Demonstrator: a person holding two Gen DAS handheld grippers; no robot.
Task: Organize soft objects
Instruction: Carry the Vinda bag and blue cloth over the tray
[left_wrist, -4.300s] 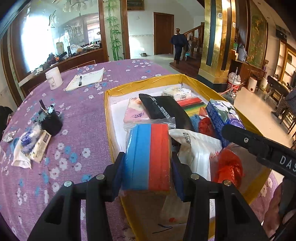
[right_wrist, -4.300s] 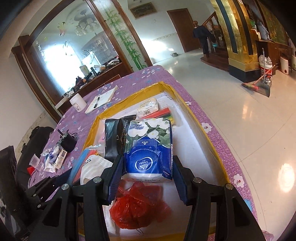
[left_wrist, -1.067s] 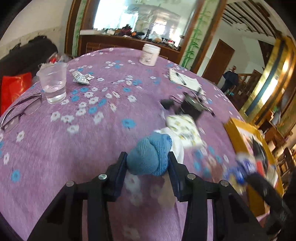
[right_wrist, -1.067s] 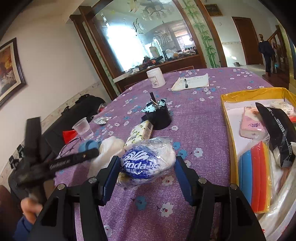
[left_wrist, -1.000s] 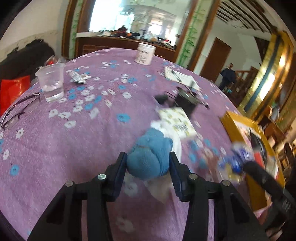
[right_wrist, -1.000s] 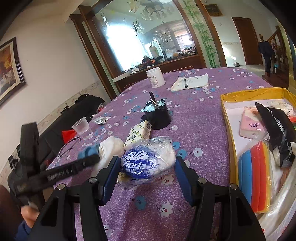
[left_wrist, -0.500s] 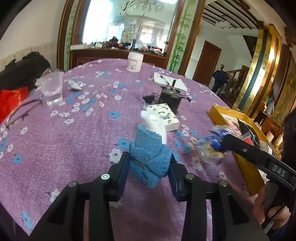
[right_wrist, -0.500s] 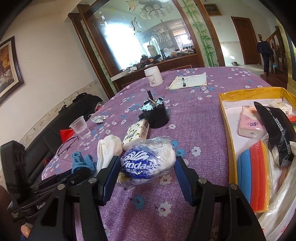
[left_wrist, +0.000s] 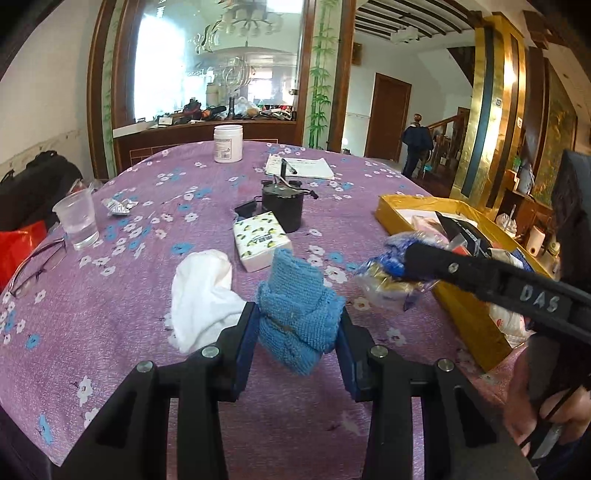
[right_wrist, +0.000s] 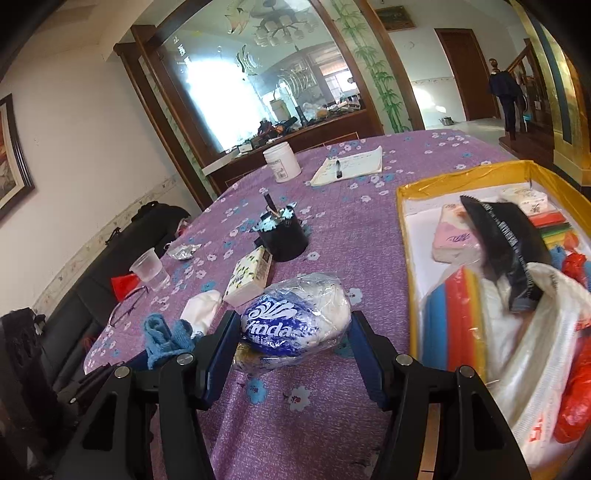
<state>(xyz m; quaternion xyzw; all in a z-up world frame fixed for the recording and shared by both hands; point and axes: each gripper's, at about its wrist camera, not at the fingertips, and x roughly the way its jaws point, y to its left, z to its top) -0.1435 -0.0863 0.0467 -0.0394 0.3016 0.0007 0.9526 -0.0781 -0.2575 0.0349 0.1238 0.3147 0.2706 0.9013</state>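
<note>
Purple floral tablecloth (left_wrist: 110, 295) under both my grippers. Left gripper (left_wrist: 297, 338) pinches blue towel (left_wrist: 295, 314), jaws just tightened on it, white cloth (left_wrist: 201, 291) beside. Right gripper (right_wrist: 291, 349) clamps tissue pack (right_wrist: 295, 321) above the cloth, near yellow tray (right_wrist: 404, 258) w/ other soft items.

The left gripper (left_wrist: 297, 341) closed a little tighter on the blue cloth (left_wrist: 297, 314), which rose between its jaws, the white sock (left_wrist: 201, 295) left beside them on the table
</note>
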